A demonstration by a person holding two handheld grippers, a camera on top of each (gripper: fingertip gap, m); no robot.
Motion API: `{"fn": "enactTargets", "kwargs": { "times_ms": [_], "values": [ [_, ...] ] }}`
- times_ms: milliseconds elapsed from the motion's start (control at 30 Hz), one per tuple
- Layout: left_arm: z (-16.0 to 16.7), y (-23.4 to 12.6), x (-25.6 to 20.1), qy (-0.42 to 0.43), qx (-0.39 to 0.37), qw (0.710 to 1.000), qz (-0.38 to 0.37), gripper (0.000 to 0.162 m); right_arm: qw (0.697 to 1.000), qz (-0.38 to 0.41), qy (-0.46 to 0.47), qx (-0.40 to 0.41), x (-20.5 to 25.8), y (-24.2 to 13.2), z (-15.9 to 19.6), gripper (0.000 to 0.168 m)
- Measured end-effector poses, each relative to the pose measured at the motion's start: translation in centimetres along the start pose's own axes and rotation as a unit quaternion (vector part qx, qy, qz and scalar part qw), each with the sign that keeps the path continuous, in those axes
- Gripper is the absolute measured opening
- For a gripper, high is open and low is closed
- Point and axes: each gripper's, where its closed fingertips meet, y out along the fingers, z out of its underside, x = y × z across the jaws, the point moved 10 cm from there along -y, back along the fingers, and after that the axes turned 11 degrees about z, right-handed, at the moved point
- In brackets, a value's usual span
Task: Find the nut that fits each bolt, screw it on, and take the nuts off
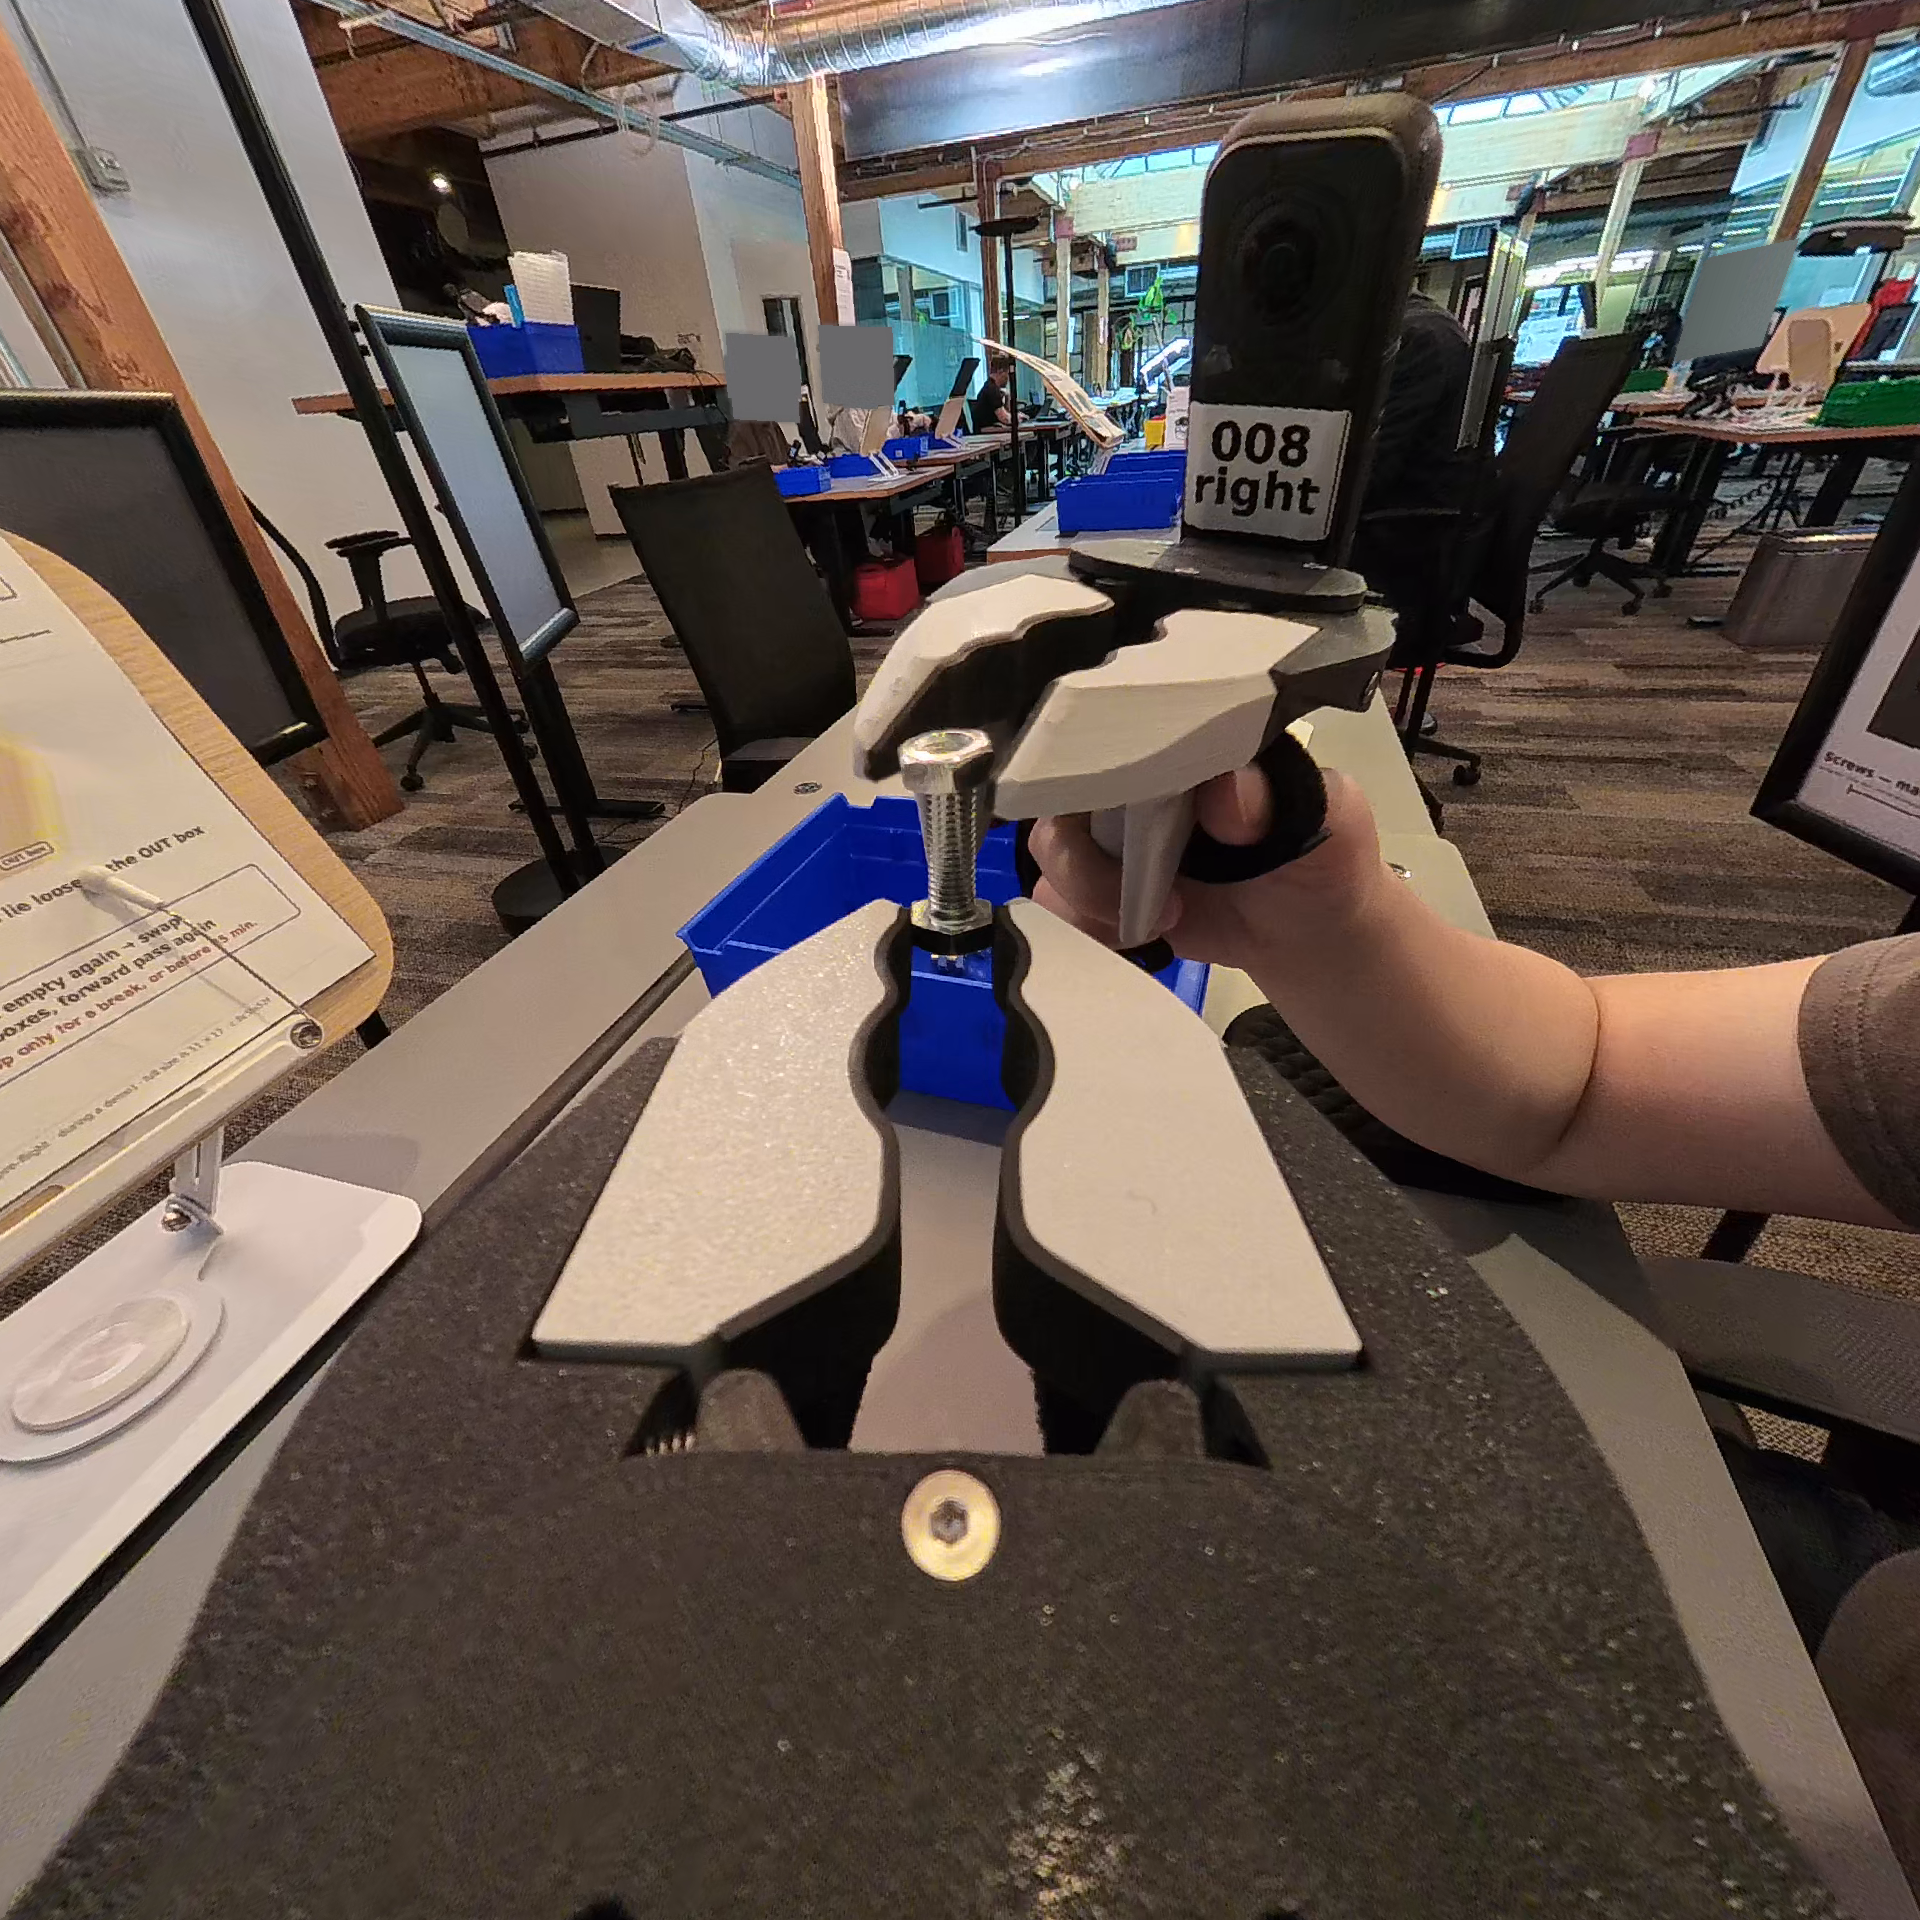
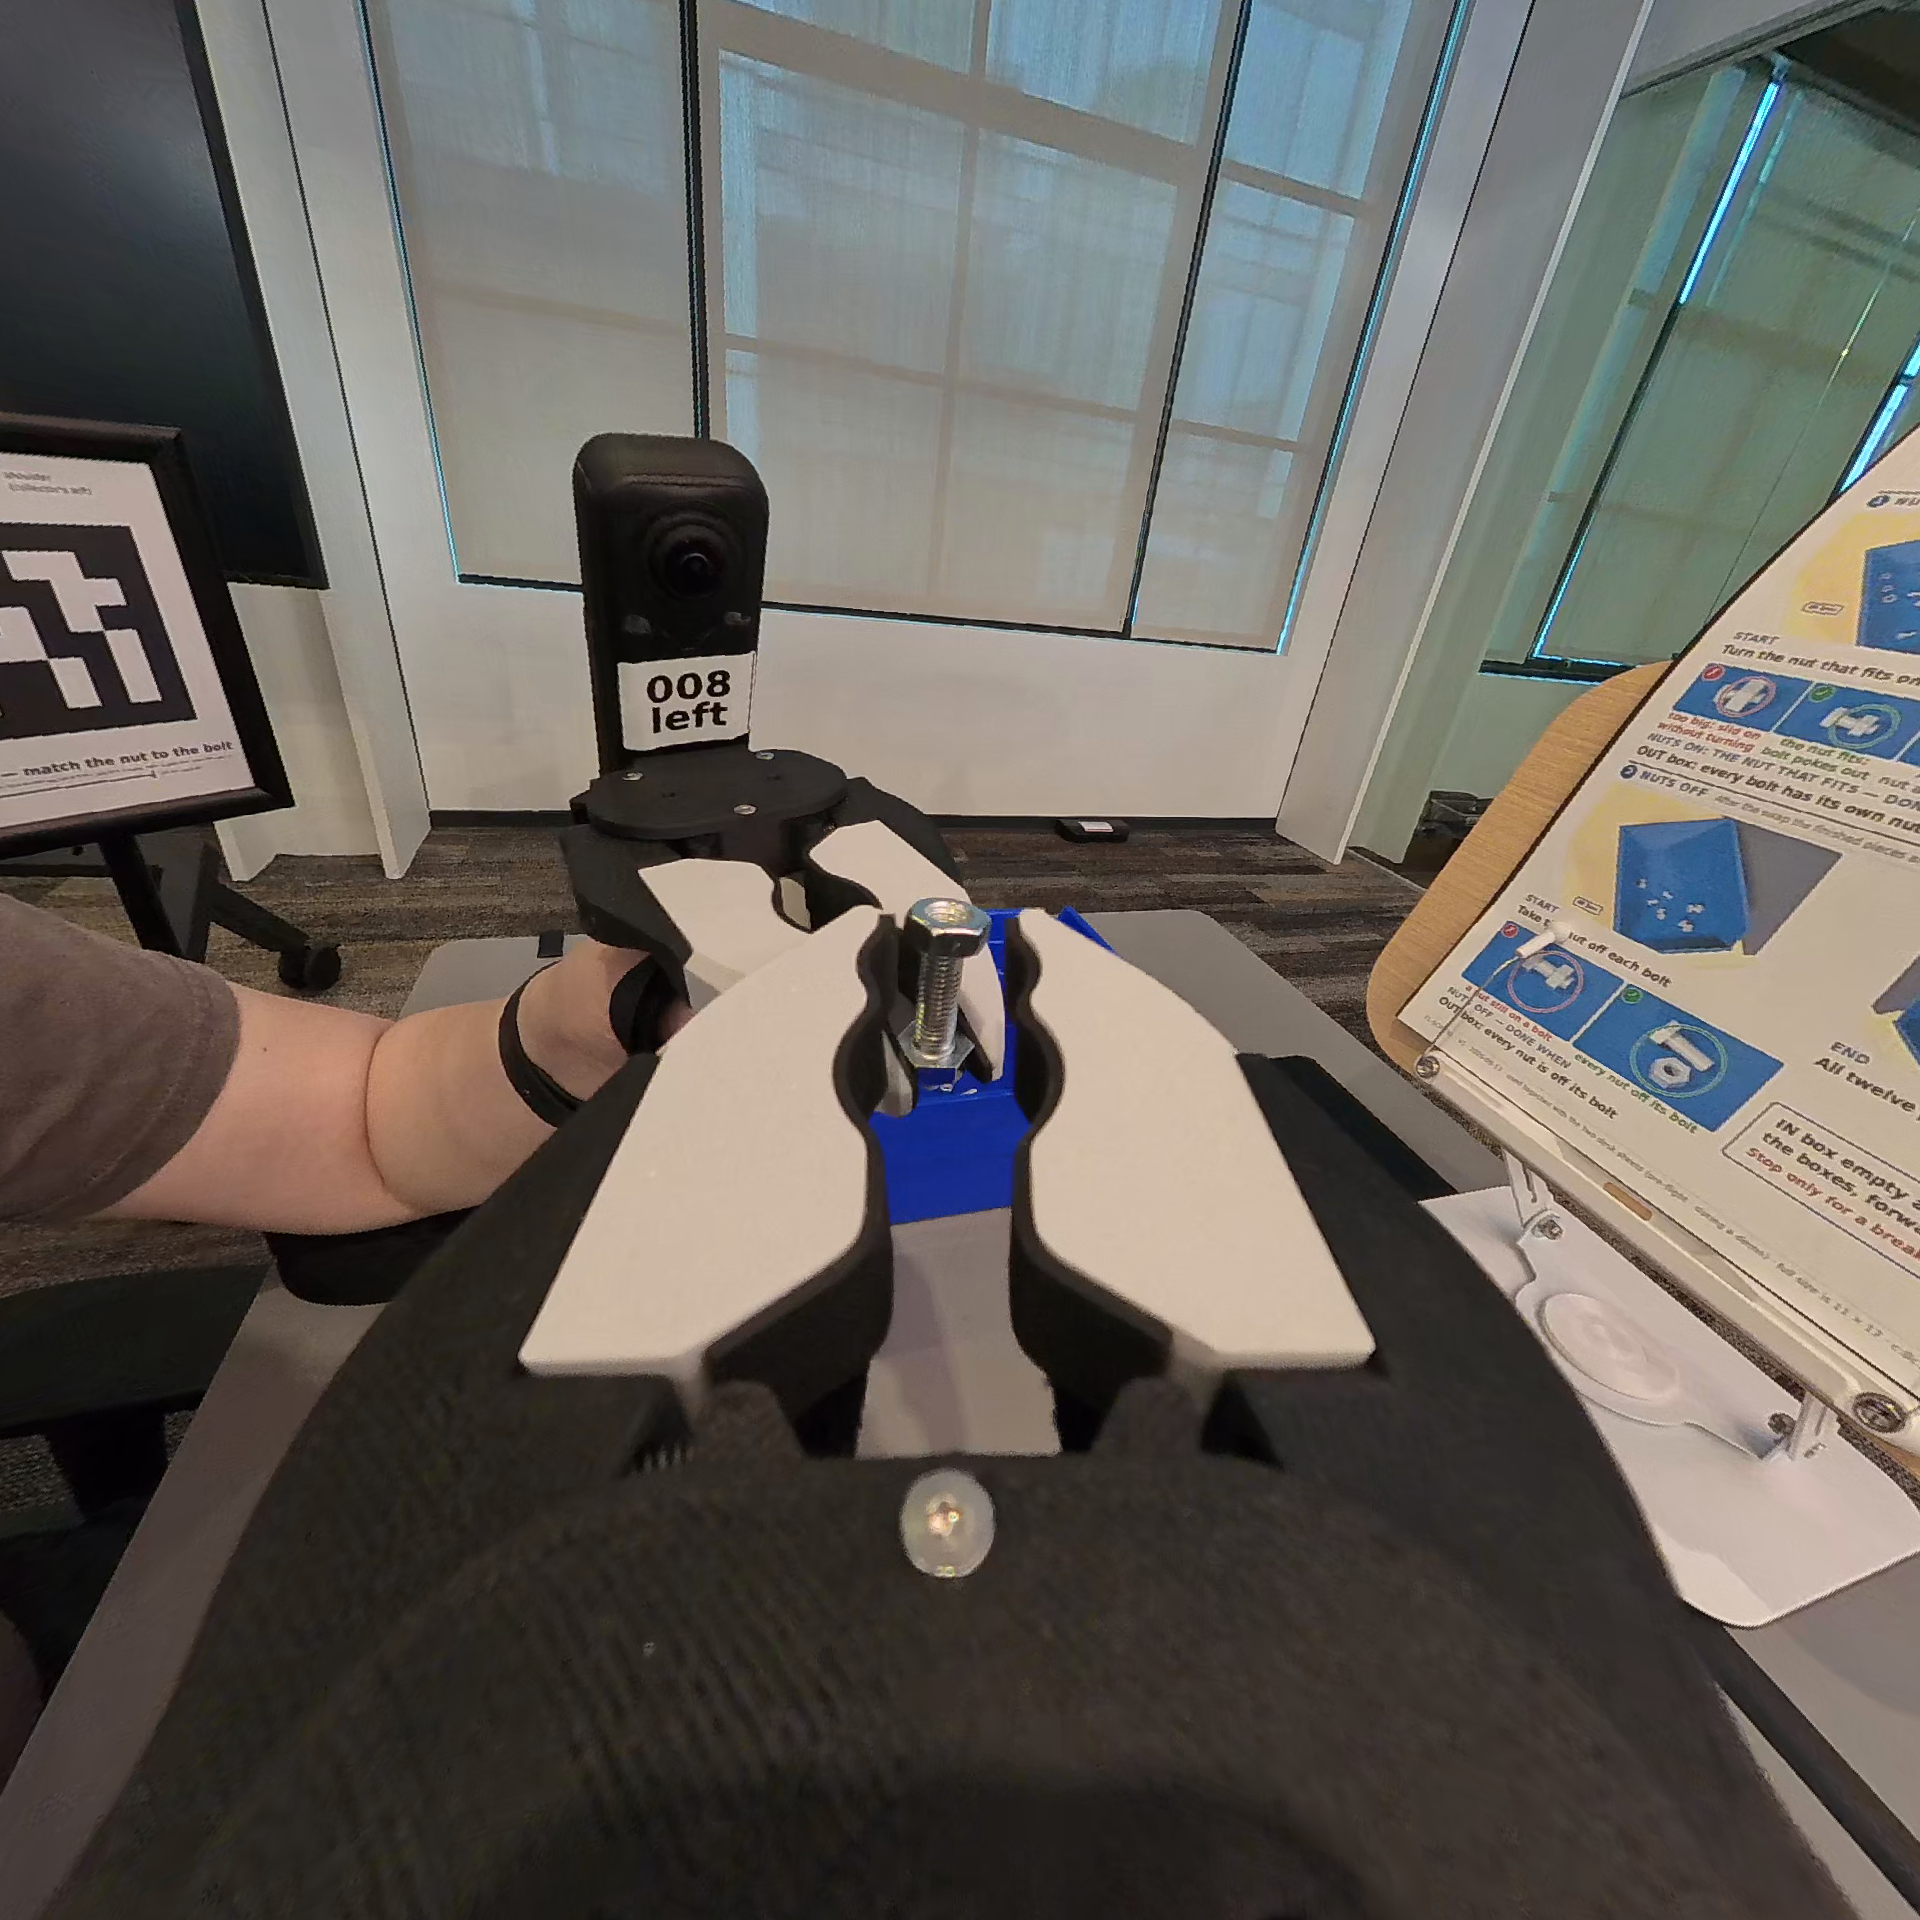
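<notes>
A silver hex bolt [image 1: 948, 831] stands upright, head on top, in the air above a blue bin [image 1: 831, 894]. A silver nut [image 1: 948, 916] sits low on its thread. My left gripper [image 1: 951, 920] is shut on the nut, which the right wrist view shows as well [image 2: 935, 1047]. My right gripper [image 2: 951, 930] comes from the opposite side and closes around the bolt's head [image 2: 945, 923]. In the left wrist view the right gripper [image 1: 940, 769] is above, a hand on its handle. The left gripper [image 2: 940, 1049] shows beyond the bolt [image 2: 940, 987].
The blue bin [image 2: 945, 1164] rests on a grey table [image 1: 468, 1039]. An instruction board on a white stand [image 1: 125, 935] stands at the left of the left wrist view and at the right of the right wrist view [image 2: 1662, 935]. Framed signs, chairs and desks stand beyond. The grippers are tip to tip, or close to it.
</notes>
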Motion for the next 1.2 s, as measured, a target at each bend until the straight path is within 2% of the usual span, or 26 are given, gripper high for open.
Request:
{"fn": "enactTargets", "kwargs": {
  "times_ms": [200, 433, 1200],
  "values": [
    [-0.14, -0.26, 0.15, -0.004, 0.001, 1.0, 0.002, 0.014, 1.0, -0.003, -0.013, 0.0, -0.06, -0.32, -0.34, 0.029],
    [-0.33, -0.56, 0.22, -0.005, 0.0, 1.0, 0.003, 0.014, 0.999, -0.036, 0.017, -0.023, -0.53, -0.71, -0.54, 0.03],
    [-0.35, -0.56, 0.19, -0.002, 0.0, 1.0, -0.001, 0.014, 0.999, -0.043, 0.006, -0.021, 0.14, -0.46, -0.52, 0.029]
  ]
}}
